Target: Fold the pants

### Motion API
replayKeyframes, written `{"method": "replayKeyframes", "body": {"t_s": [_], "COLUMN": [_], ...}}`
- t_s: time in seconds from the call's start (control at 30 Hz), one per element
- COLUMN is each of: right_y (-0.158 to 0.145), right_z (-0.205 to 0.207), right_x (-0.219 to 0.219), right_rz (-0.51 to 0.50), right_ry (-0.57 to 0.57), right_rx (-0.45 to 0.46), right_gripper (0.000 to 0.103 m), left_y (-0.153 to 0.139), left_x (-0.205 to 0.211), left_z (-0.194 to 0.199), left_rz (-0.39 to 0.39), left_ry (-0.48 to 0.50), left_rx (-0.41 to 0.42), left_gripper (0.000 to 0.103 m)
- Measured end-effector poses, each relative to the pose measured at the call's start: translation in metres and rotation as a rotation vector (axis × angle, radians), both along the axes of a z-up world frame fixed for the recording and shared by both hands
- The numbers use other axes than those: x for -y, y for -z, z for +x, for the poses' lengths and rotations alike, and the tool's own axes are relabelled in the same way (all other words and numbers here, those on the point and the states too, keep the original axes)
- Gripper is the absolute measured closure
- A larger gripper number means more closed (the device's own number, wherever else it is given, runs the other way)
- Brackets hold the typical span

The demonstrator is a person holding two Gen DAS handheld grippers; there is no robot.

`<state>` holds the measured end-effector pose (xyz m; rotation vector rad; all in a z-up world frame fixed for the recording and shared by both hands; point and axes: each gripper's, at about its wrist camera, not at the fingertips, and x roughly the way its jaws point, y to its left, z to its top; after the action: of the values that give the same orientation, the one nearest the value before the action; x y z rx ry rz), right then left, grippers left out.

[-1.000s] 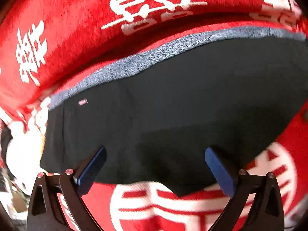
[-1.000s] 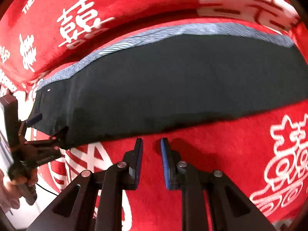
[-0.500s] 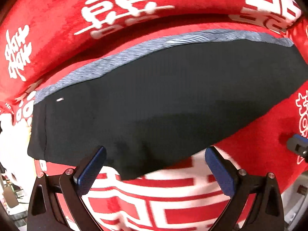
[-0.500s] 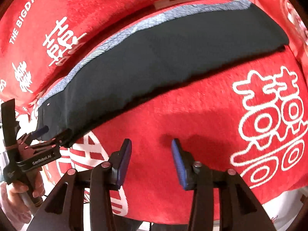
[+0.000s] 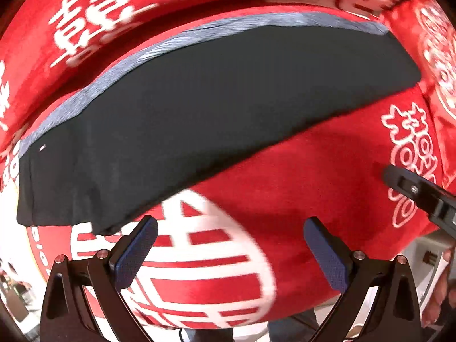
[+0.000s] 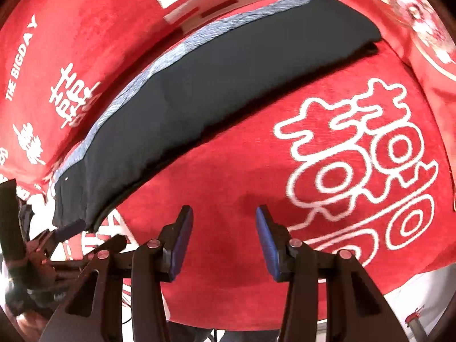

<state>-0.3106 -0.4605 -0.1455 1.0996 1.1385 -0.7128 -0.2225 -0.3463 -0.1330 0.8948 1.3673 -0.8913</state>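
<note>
The pants (image 5: 199, 119) lie folded into a long dark band across the red cloth (image 5: 299, 176), with a grey heathered strip (image 5: 119, 68) showing along their far edge. In the left wrist view the band runs from about 8 o'clock up to 2 o'clock; its near left corner droops over the table edge and the layers there are too dark to count. A tiny pale tag (image 5: 42, 147) sits near the left end, too small to read. Motion blur smears the white characters on the cloth in that view.

The left gripper (image 5: 230, 250) hangs just short of the pants' near corner, jaws spread wide and holding nothing; the corner sits at about 10 o'clock from it, close to the left pad (image 5: 136, 253) but whether it touches I cannot tell. The right gripper (image 6: 225, 239) hovers over bare red cloth, jaws parted and empty, with the pants (image 6: 228, 91) well apart at 11 to 12 o'clock. In the right wrist view the left gripper (image 6: 57, 236) is partly cut off at 8 o'clock.
</note>
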Motion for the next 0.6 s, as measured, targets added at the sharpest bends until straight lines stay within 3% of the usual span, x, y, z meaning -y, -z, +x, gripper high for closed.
{"method": "replayKeyframes", "body": {"t_s": [0.3, 0.6], "right_y": [0.0, 0.005], "right_z": [-0.033, -0.054], "right_x": [0.027, 0.09], "right_rz": [-0.009, -0.045], "right_ry": [0.057, 0.095], "right_rx": [-0.003, -0.007], "right_gripper": [0.053, 0.053], "left_y": [-0.005, -0.005], "left_x": [0.057, 0.131], "left_z": [-0.053, -0.062], "left_rz": [-0.011, -0.051], "left_ry": [0.058, 0.04], "left_rx": [-0.023, 0.033], "left_gripper": [0.0, 0.0]}}
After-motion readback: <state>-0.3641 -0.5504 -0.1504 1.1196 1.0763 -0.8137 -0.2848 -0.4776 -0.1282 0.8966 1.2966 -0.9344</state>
